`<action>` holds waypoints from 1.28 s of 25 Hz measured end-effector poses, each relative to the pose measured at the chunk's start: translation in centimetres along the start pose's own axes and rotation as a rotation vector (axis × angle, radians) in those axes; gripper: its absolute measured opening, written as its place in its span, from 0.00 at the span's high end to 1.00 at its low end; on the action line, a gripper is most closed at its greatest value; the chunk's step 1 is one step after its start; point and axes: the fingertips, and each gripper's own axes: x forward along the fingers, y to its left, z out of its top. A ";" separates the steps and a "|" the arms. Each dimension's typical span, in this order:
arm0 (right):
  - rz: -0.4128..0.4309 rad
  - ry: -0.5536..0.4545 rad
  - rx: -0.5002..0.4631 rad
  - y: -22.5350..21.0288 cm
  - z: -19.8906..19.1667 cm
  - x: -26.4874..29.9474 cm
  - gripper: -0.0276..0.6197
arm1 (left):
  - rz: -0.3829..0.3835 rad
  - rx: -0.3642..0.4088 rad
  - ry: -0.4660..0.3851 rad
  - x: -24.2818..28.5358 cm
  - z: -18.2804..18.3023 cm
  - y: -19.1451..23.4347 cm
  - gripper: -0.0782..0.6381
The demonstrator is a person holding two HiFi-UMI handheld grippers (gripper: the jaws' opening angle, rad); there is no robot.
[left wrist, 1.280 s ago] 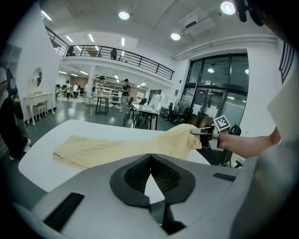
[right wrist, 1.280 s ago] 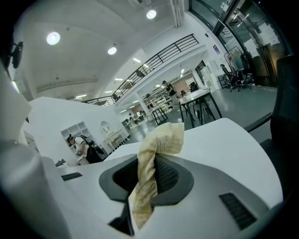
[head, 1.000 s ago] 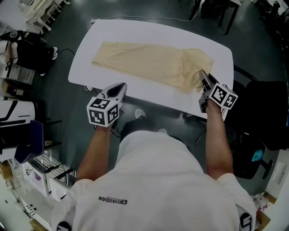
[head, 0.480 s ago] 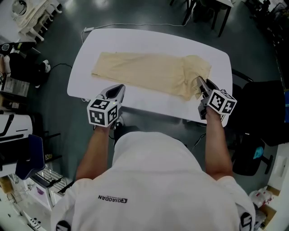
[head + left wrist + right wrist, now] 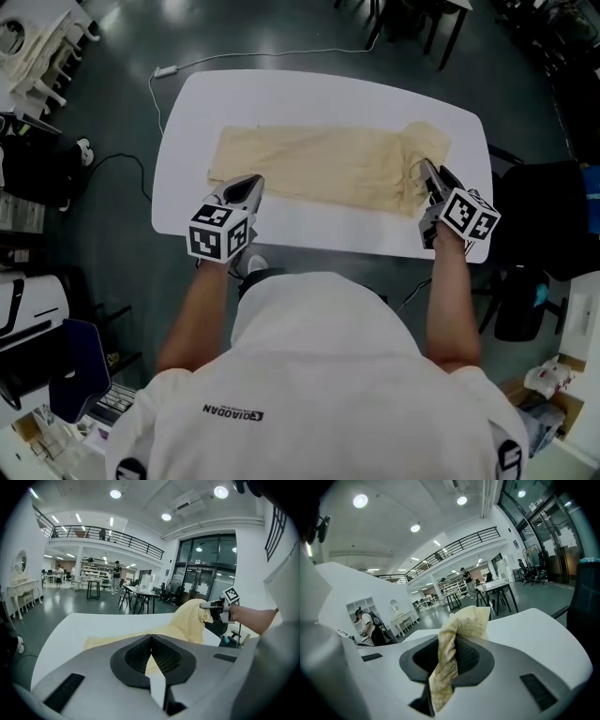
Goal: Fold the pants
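Pinching pants, right claw; shirt reads QIAODAN.

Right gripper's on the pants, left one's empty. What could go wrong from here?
The right gripper pinches only a bunched bit of the pants, at one end; it could slip out on a lift. The left gripper is shut and empty, so a one-sided pull may drag the pants askew or off the table.

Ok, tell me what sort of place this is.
Probably a big open-plan office or lab hall: a railed mezzanine overhead, tall glass doors, and desks standing on a wide dark floor.
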 end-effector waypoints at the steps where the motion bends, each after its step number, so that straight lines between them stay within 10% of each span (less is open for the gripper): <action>1: -0.016 0.003 -0.001 0.8 0.0 0.4 0.83 | -0.015 -0.002 -0.001 -0.2 0.0 0.9 0.85; 16: -0.100 -0.065 -0.022 13.9 2.4 5.0 0.83 | -0.156 0.037 0.045 -5.3 -1.6 11.2 0.85; 32: 0.050 0.011 -0.060 26.0 0.8 13.8 0.83 | -0.054 -0.040 -0.001 -9.5 -2.4 17.3 0.85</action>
